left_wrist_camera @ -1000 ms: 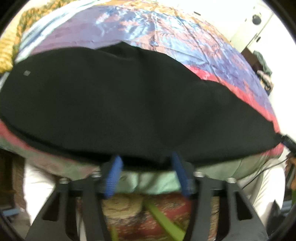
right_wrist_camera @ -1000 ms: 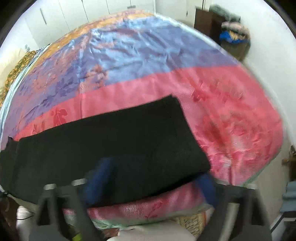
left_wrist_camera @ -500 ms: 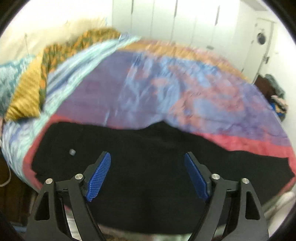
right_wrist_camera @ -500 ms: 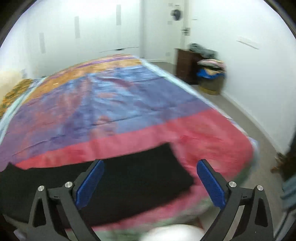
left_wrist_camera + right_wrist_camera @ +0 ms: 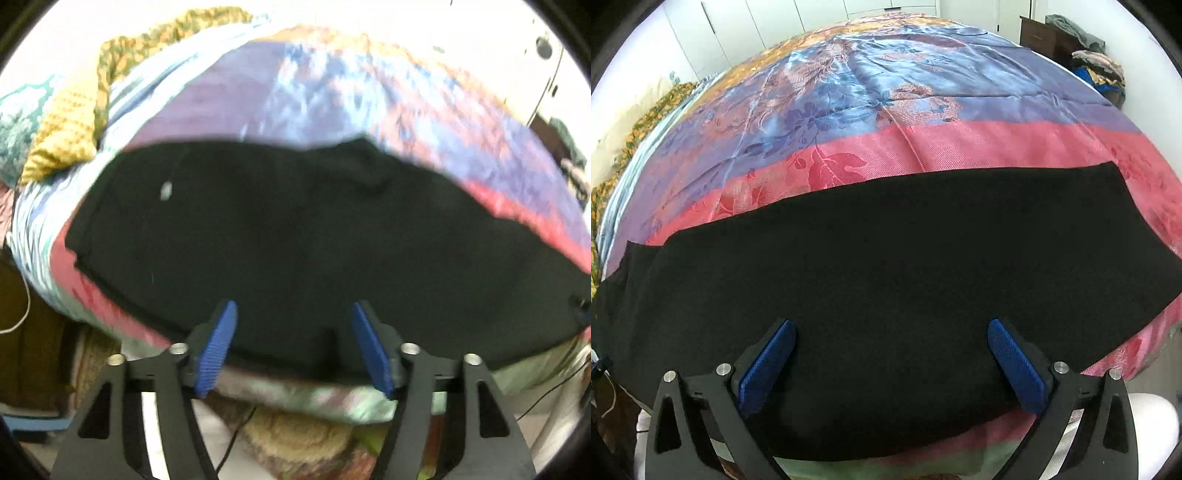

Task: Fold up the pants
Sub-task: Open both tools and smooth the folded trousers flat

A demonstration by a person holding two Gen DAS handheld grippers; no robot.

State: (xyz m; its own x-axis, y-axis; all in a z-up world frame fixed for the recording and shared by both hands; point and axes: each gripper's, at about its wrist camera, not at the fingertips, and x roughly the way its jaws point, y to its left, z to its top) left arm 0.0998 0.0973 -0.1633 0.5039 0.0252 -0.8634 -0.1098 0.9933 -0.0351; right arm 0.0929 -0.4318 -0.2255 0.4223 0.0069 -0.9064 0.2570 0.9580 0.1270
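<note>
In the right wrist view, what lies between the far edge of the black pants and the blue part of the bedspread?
In the right wrist view, only the bedspread's pink floral band lies between the black pants and the blue part; nothing rests on it.

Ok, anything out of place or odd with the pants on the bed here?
Nothing stands out. The black pants lie flat along the near edge of the bedspread. The left gripper and the right gripper are both open over them. The left view is blurred, so fine creases cannot be judged.
</note>
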